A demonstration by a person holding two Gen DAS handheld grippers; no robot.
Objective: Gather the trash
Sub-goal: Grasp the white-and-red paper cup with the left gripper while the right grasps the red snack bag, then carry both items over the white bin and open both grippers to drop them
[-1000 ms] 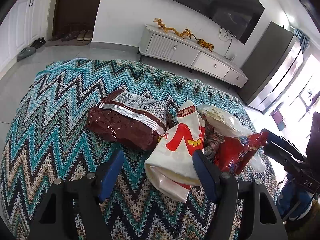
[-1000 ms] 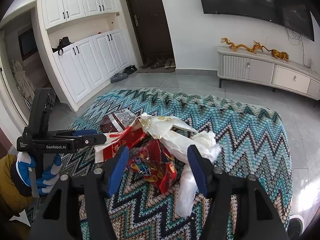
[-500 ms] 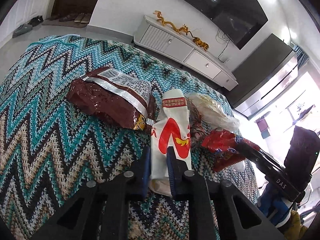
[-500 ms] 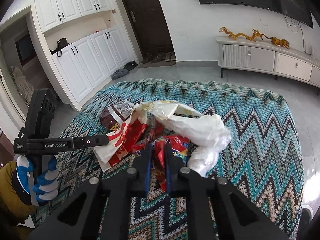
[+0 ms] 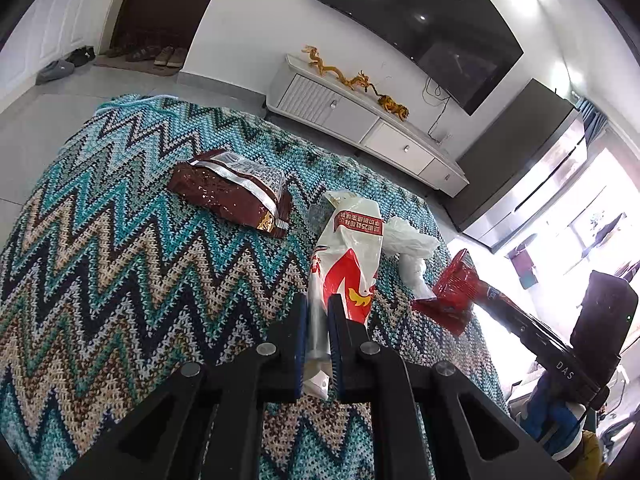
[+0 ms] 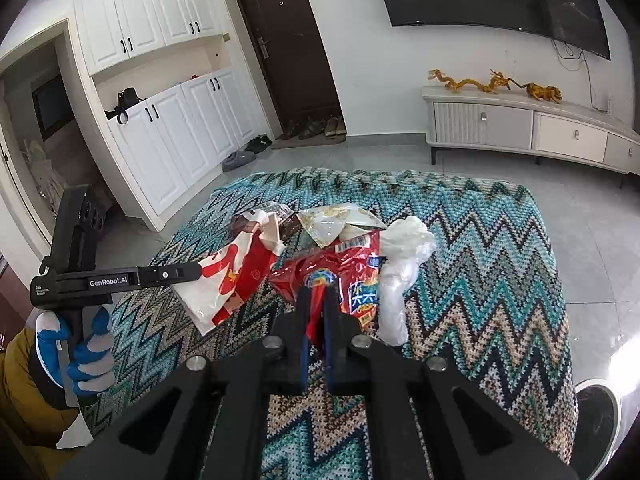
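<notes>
My left gripper [image 5: 317, 312] is shut on a white and red snack bag [image 5: 347, 264] and holds it above the zigzag blanket [image 5: 120, 280]. The same bag shows in the right wrist view [image 6: 236, 276], pinched by the left gripper [image 6: 192, 271]. My right gripper [image 6: 316, 300] is shut on a red snack wrapper [image 6: 340, 264], lifted off the blanket; it also shows in the left wrist view [image 5: 456, 292]. A dark brown foil bag [image 5: 236, 194], a clear plastic bag [image 6: 404, 264] and a pale wrapper [image 6: 332, 222] lie on the blanket.
The blanket [image 6: 480, 280] covers a low surface with grey tiled floor around it. A white TV cabinet [image 6: 528, 132] stands at the far wall, white cupboards [image 6: 172, 120] and a dark door [image 6: 288, 48] to the left.
Both grippers closed from open a second ago, the left on the white and red bag, the right on the red wrapper. Both have since lifted their wrappers up and apart.
</notes>
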